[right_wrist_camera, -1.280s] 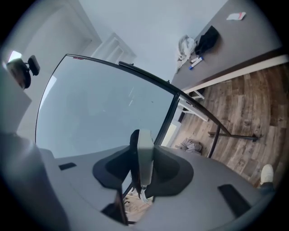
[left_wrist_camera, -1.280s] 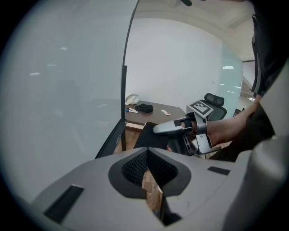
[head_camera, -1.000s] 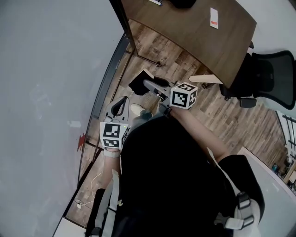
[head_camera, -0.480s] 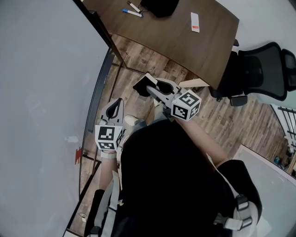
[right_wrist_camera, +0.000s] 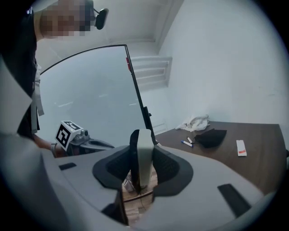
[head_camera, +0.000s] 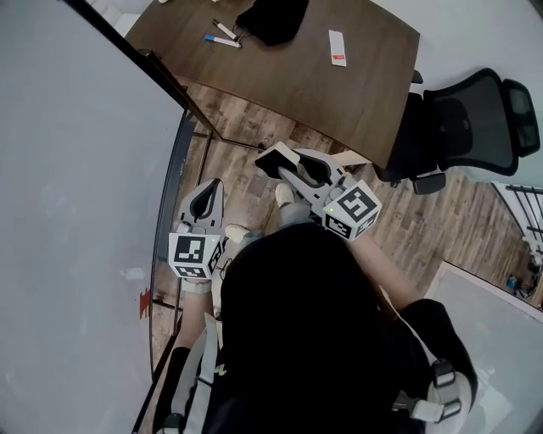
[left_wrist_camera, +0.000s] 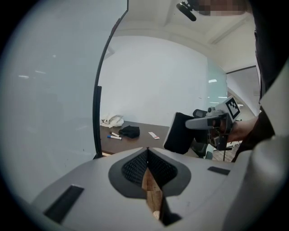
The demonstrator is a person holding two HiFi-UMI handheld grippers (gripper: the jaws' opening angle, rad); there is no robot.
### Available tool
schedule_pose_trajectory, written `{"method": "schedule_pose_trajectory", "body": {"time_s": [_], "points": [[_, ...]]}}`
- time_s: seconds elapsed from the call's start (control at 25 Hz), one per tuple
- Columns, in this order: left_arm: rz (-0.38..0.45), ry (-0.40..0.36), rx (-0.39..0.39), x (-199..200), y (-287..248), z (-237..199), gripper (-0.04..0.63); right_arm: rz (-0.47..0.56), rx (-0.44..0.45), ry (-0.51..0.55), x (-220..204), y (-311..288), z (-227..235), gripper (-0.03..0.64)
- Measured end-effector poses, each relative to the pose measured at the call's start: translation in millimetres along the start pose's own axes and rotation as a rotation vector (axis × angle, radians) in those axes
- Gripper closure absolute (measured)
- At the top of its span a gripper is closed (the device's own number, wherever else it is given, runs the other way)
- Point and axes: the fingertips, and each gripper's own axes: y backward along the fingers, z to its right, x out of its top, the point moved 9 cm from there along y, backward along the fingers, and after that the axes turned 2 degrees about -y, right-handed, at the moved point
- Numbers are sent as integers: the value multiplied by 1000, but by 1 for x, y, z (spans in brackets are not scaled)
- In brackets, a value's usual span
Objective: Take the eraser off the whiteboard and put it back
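Note:
The eraser (head_camera: 274, 158), a flat block with a black felt face and a pale back, stands on edge between the jaws of my right gripper (head_camera: 284, 166), which is shut on it. In the right gripper view the eraser (right_wrist_camera: 141, 153) sits upright between the pads. My left gripper (head_camera: 211, 189) is shut with nothing in it and hangs close to the whiteboard (head_camera: 76, 169), lower left of the right one. The left gripper view shows its closed jaws (left_wrist_camera: 147, 155) and, off to the right, the eraser (left_wrist_camera: 179, 133) held clear of the board.
A brown table (head_camera: 356, 93) stands ahead with two markers (head_camera: 222, 36), a black pouch (head_camera: 271, 17) and a small white and red pack (head_camera: 337, 47). A black office chair (head_camera: 475, 119) is at the right. The whiteboard's black frame (head_camera: 174, 127) runs down to the wooden floor.
Both grippers have risen and moved forward toward the table. The right one has rolled with the eraser still in it. The left stays shut.

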Motion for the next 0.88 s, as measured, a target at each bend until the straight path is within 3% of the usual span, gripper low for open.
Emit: {"method": "schedule_pose_trajectory", "body": {"time_s": [0.52,0.88], "points": [[53,-52,-22,30,-22,3,589,47,-129,146,29,30,12,472],[58,-50,9,32,-21,-7,589,46,-142,184,34,18,18,472]]}}
